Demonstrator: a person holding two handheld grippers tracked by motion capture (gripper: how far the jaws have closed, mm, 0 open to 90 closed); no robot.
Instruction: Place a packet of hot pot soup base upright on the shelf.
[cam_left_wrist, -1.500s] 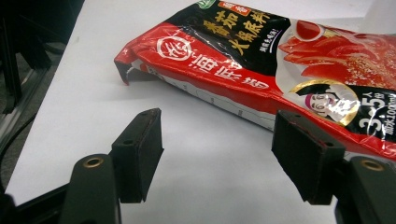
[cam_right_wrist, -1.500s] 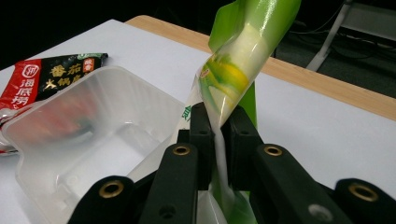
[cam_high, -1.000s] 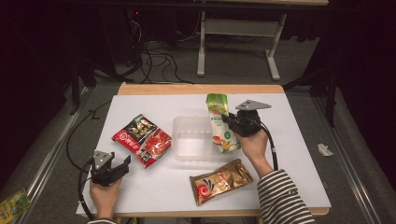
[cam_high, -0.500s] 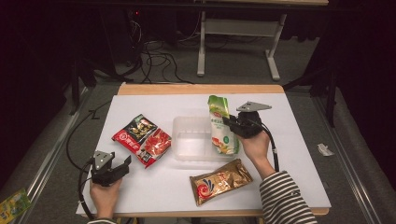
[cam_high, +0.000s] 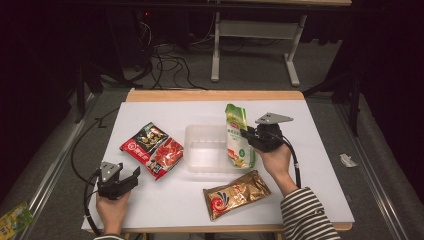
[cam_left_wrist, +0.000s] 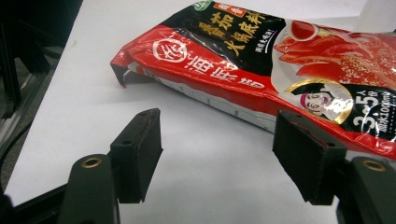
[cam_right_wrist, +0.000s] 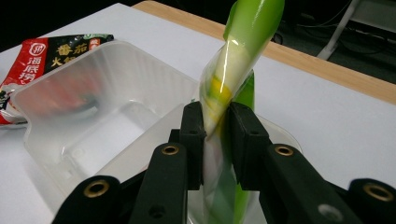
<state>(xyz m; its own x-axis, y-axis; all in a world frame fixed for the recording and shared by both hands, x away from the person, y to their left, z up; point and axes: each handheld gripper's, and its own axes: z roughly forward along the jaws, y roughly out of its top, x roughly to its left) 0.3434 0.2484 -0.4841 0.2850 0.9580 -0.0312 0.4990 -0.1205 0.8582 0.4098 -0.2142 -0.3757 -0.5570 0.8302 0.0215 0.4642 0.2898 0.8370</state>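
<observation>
- Two black jaws of the right gripper (cam_right_wrist: 215, 122), having just eased slightly apart, pinch the green pouch (cam_right_wrist: 233, 79) above the clear tub (cam_right_wrist: 56, 98).
- The left gripper (cam_left_wrist: 217, 158) gapes wide, holding nothing, near the red packet (cam_left_wrist: 261, 60).
- The high view adds a gold packet (cam_high: 236, 193).

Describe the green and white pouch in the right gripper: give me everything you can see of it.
The green and white pouch is a glossy, soft plastic packet, green at its top end, white with printed labelling lower down, with a yellow patch. The right gripper pinches it between both black pads, edge-on and roughly upright in that gripper's view. It hangs over the right rim of the clear plastic tray, its lower end at or just inside that rim; whether it touches the tray I cannot tell. The jaws have just been opening slightly, pouch between them.
</observation>
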